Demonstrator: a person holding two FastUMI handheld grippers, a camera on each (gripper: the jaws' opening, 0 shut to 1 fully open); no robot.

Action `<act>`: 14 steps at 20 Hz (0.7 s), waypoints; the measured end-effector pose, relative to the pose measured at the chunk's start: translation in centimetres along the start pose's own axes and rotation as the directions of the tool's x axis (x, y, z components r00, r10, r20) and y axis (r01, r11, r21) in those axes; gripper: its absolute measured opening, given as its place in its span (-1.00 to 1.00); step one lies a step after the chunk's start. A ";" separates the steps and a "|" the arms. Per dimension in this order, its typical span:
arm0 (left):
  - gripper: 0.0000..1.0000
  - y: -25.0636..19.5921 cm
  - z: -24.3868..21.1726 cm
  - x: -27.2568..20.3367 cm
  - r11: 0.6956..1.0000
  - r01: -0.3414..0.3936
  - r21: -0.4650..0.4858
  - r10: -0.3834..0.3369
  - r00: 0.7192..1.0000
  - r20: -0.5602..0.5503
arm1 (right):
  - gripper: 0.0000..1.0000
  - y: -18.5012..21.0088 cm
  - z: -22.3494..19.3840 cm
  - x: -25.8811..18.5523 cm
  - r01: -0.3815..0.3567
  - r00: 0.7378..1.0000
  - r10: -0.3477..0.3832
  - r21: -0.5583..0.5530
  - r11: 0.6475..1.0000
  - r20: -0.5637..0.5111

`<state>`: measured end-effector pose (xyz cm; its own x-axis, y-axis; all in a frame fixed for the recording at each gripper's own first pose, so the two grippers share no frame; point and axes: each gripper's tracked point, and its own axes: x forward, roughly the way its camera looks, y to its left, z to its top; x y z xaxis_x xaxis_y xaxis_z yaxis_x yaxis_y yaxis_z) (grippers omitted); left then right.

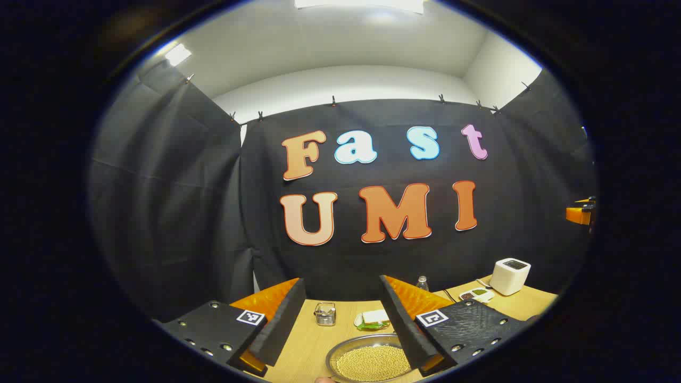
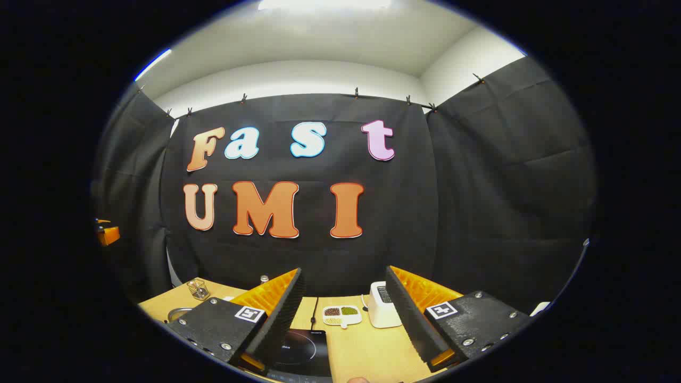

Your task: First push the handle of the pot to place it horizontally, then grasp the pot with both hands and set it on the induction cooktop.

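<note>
In the left gripper view the pot (image 1: pixel 372 363), a shallow metal vessel filled with pale round beans, is seen low on the wooden table (image 1: pixel 314 340). It lies just below and ahead of the left gripper (image 1: pixel 341 282), closer to that gripper's right-hand finger. The 2 fingers are held wide apart and nothing is pinched between them.

The pot's handle is not made out, so its long axis cannot be told. The push is judged to fall to the left gripper, as the nearer one.

Beyond the pot, a small glass jar (image 1: pixel 324 314) and a white dish (image 1: pixel 374 319) are set near its far rim. A bottle (image 1: pixel 422 283), a divided tray (image 1: pixel 477 294) and a white appliance (image 1: pixel 509 276) stand farther back, to the pot's right.

The right gripper (image 2: pixel 345 271) is likewise spread and empty. The induction cooktop (image 2: pixel 300 351) is seen beneath it. The cooktop is judged to lie to the pot's right, with bare table between.
</note>
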<state>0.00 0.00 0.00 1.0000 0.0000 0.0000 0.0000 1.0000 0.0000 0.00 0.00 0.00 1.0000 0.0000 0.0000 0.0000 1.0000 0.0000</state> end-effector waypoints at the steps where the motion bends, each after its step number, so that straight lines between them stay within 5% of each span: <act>1: 0.75 -0.3 -0.2 0.0 1.000 0.009 -0.009 -0.009 1.000 -0.006 | 1.00 0.1 -0.1 0.0 -0.001 1.000 0.001 0.001 1.000 -0.006; 14: 0.76 -0.4 0.2 -1.8 1.000 0.020 -0.023 -0.021 1.000 -0.016 | 0.90 0.5 0.9 -1.9 -0.006 1.000 0.006 0.016 1.000 -0.002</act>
<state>-1.82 -0.40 0.17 0.9997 -0.0205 -0.0162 0.0201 0.9995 -0.0232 -1.94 0.52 0.87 1.0000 0.0058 -0.0025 -0.0058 0.9999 0.0156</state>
